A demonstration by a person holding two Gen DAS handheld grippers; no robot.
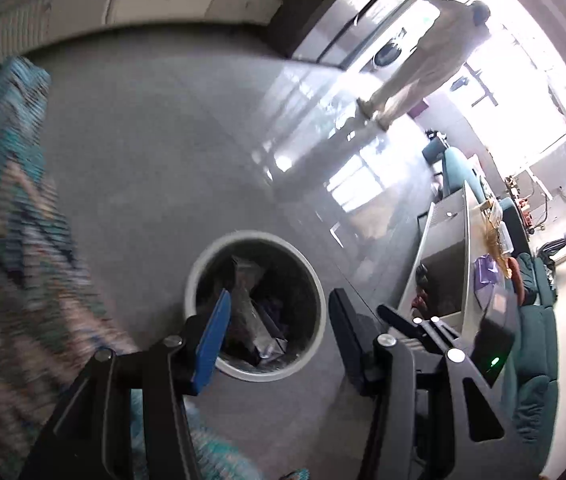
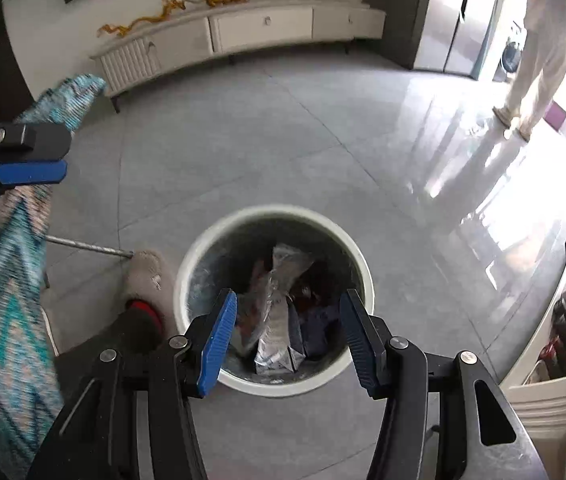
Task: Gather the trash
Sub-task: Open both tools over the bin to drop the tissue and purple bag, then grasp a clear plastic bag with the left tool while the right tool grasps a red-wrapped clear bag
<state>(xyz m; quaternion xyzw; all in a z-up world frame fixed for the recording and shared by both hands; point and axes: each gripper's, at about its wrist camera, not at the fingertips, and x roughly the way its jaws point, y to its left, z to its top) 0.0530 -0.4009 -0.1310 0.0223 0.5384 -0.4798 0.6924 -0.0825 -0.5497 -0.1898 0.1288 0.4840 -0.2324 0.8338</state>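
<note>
A white round trash bin (image 2: 357,264) stands on the grey tiled floor and holds several crumpled wrappers (image 2: 279,312), one silvery. My right gripper (image 2: 287,332) hangs open and empty just above the bin's near rim. The bin also shows in the left wrist view (image 1: 315,276) with the silvery wrappers (image 1: 251,312) inside. My left gripper (image 1: 281,328) is open and empty above the bin's right side. The left gripper's blue pad (image 2: 29,172) shows at the left edge of the right wrist view.
A teal patterned fabric (image 2: 3,264) fills the left side. A foot in a beige slipper (image 2: 145,276) stands left of the bin. A white low cabinet (image 2: 243,36) lines the far wall. A person (image 2: 539,44) stands at the bright doorway. A white table (image 1: 455,248) and teal sofa (image 1: 539,360) lie right.
</note>
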